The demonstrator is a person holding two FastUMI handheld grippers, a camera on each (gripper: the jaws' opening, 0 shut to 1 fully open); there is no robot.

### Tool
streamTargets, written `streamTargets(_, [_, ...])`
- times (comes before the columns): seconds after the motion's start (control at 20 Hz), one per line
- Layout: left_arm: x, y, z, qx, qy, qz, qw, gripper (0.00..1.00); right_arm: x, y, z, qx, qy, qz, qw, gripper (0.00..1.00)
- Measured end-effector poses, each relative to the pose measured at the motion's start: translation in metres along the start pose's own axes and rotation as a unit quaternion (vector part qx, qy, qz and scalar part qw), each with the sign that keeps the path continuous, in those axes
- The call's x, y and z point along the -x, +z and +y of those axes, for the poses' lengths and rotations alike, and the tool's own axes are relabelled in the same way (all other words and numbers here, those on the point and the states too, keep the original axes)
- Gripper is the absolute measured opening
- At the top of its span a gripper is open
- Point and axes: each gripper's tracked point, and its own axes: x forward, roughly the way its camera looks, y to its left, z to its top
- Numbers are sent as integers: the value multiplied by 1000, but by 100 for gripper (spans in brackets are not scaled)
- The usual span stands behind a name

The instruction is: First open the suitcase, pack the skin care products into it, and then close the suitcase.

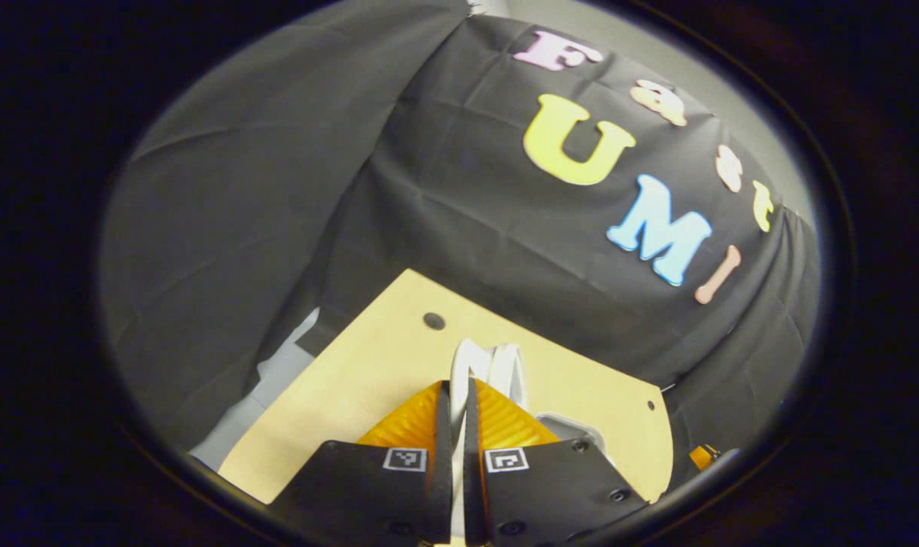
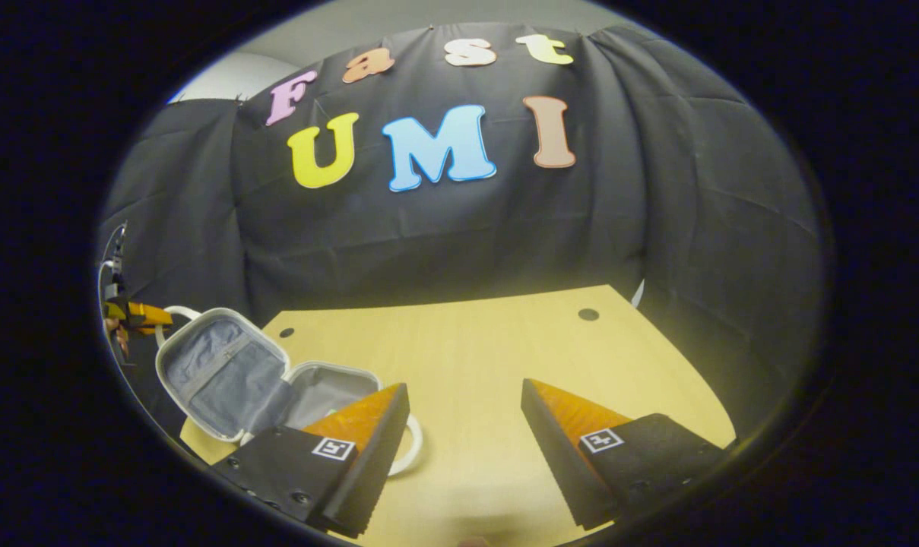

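Suitcase small, lid up, at counter left edge. Left claw pinching white lid handle, holding lid open. Right claw spread wide, empty, above bare counter. Shell looks stiff, light; soft lining. Best hold: handle loop or rim. No skin care products visible.

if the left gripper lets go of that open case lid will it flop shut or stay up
The lid probably falls one way or the other once released: it stands steeply, apparently held by the left gripper, shut on its white handle. The case looks small and likely light, so it may skid on the smooth table.
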Motion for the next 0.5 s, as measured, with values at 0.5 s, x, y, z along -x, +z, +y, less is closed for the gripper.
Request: streamTargets(0.5, [18, -117, -269, -80, -118, 23, 990, 14, 22, -4, -56, -4, 44, -15, 999, 91])
